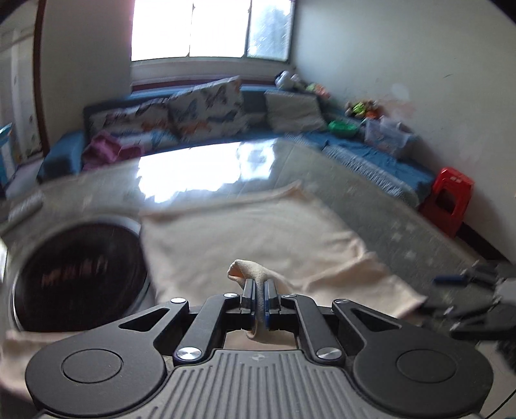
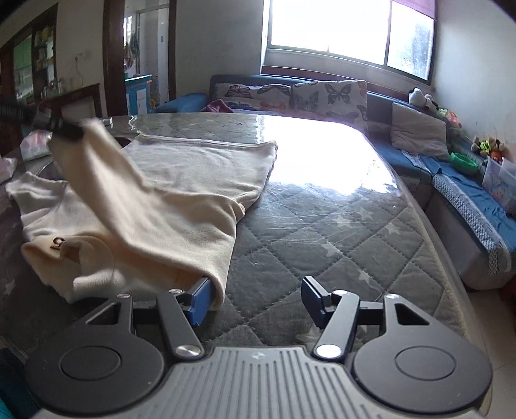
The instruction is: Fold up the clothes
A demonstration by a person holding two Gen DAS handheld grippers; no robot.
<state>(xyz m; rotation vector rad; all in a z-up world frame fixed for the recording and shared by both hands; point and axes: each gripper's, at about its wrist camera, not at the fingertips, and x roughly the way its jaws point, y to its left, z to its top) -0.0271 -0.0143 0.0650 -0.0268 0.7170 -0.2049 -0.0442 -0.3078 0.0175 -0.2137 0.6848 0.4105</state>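
Fabric fills the left wrist view: the left gripper (image 1: pixel 260 290) has its jaws pressed together on a fold of the cream garment (image 1: pixel 251 232), a small peak of cloth standing up past the fingertips and a strip hanging down between them. Held this way, the pinched part can be carried over the rest of the garment, which lies spread on the quilted grey table cover (image 1: pixel 403 225) ahead. A dark round opening (image 1: pixel 77 274) sits just left of the cloth, blurred, and I cannot tell what it is. Toward the table's right edge the other gripper shows as a dark smear. Beyond the far edge runs a blue sofa (image 1: pixel 371 151) with butterfly cushions (image 1: pixel 206 106), and a red stool (image 1: pixel 451 199) stands off the right side.

From the right wrist, the right gripper (image 2: pixel 256 301) is spread wide and holds nothing; its left finger (image 2: pixel 200 298) touches or tucks just under the garment's near hem. The cream garment (image 2: pixel 193 167) occupies the left half of the table, and one part is lifted toward the far left corner by the blurred left gripper (image 2: pixel 67 130), so the fold looks to be underway. The right half of the table cover (image 2: pixel 354 232) is bare and glossy under the window (image 2: pixel 348 29) glare, giving ample room to swing cloth rightward; the near edge is close beneath the gripper.
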